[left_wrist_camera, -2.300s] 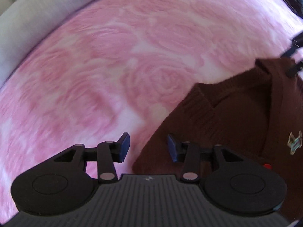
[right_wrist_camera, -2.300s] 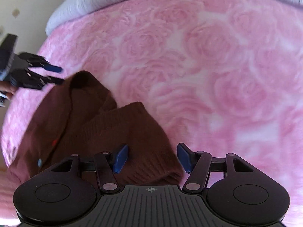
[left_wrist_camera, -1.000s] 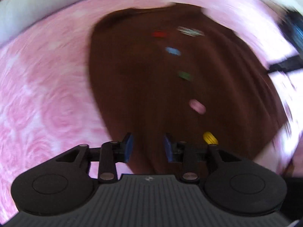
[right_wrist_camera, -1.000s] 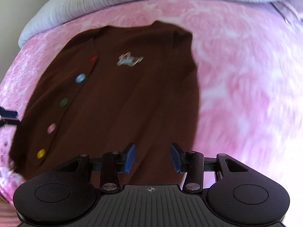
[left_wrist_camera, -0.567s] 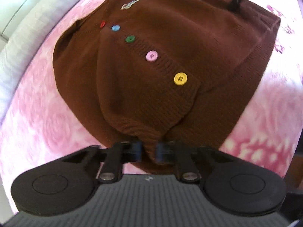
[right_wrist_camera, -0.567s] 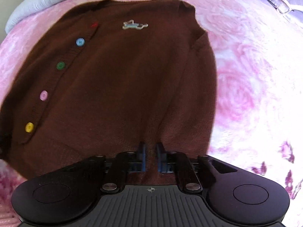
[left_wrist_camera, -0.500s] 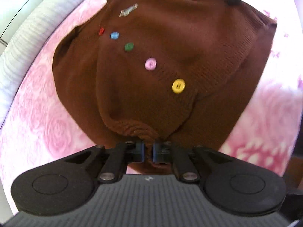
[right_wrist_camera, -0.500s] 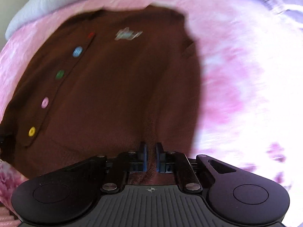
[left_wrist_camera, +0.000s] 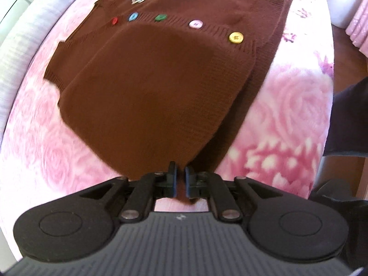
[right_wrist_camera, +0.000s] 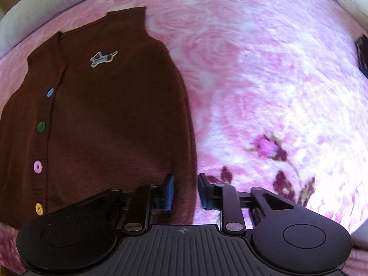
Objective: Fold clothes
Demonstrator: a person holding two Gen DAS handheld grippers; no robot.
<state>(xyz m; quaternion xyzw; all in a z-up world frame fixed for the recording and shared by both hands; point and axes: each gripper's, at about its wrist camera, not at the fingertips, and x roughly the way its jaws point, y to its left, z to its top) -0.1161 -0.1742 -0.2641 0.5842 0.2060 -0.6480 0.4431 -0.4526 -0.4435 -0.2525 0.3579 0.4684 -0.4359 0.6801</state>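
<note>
A brown knit cardigan (left_wrist_camera: 156, 87) with a row of coloured buttons and a small dog patch lies spread on a pink rose-patterned bedspread (left_wrist_camera: 287, 115). My left gripper (left_wrist_camera: 179, 179) is shut on the cardigan's near hem corner, with brown fabric between its pads. In the right wrist view the cardigan (right_wrist_camera: 103, 115) fills the left half. My right gripper (right_wrist_camera: 185, 192) stands partly open over the cardigan's lower right hem corner, its jaws apart with the hem edge lying between them.
A grey-white ribbed bed edge (left_wrist_camera: 20, 43) runs along the far left. A dark garment or limb (left_wrist_camera: 347, 119) shows at the right edge. The pink bedspread (right_wrist_camera: 276, 92) stretches to the right of the cardigan. A dark object (right_wrist_camera: 362, 50) sits at the far right.
Both grippers went to the hem and shut on it; the cardigan was pulled flat. Now my right gripper's jaws have opened off the hem, while the left stays shut.
</note>
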